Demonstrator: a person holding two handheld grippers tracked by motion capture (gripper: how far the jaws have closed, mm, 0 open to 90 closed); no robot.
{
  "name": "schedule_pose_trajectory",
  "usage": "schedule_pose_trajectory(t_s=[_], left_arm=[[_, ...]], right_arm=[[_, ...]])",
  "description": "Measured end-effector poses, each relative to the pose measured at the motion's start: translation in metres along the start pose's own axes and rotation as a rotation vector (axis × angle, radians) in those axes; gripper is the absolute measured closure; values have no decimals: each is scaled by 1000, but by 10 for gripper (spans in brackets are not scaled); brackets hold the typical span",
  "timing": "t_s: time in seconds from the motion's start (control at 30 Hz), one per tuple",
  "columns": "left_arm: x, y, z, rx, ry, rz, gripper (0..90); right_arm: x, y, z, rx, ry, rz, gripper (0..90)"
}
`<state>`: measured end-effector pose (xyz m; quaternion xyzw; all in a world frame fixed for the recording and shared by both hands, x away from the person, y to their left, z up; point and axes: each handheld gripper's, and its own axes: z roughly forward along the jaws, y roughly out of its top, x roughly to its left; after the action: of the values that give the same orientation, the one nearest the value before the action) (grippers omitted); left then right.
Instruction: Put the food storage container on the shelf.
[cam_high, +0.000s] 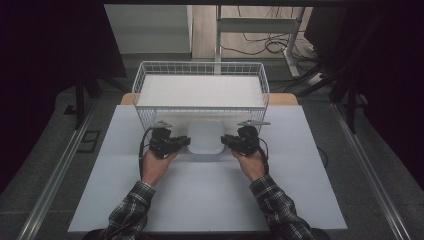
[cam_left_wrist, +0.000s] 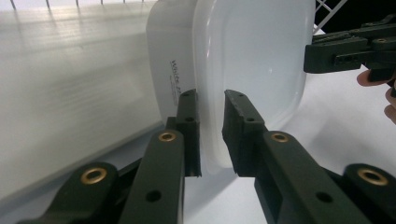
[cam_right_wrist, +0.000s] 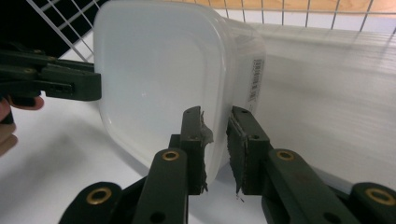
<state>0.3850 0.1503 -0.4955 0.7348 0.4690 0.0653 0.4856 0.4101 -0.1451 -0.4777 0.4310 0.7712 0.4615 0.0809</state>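
Note:
A white plastic container (cam_high: 205, 137) with rounded corners sits between my two grippers, just in front of the wire basket (cam_high: 200, 65). My left gripper (cam_high: 184, 142) grips its left edge: in the left gripper view the jaws (cam_left_wrist: 211, 97) are closed on the rim of the container (cam_left_wrist: 252, 56). My right gripper (cam_high: 226, 142) holds the opposite edge, and in the right gripper view (cam_right_wrist: 215, 114) its jaws pinch the rim of the container (cam_right_wrist: 159, 74). A small printed label shows on the container's side wall. Whether it rests on the table or hangs just above it, I cannot tell.
The white wire basket holds a white ribbed panel (cam_right_wrist: 327, 79) and stands at the table's far edge, right behind the container. The pale table (cam_high: 210, 195) stretches toward the person. Beyond the table are floor cables and a desk frame (cam_high: 260, 25).

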Motion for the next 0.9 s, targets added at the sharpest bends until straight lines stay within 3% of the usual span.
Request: schedule_pose_trajectory(t_s=[0.2,0.27,0.57,0.9], left_arm=[[-1,1,5,-13,51,48,644],[-1,2,6,-24,57,43,623],[2,12,10,-57,109,26,553],[2,16,-2,-81,82,36,424]], right_arm=[[-1,1,8,-6,-21,-17,675],[-2,1,9,-19,-11,-3,659],[-2,9,12,-49,-70,-23,651],[-2,13,2,-71,-53,-29,644]])
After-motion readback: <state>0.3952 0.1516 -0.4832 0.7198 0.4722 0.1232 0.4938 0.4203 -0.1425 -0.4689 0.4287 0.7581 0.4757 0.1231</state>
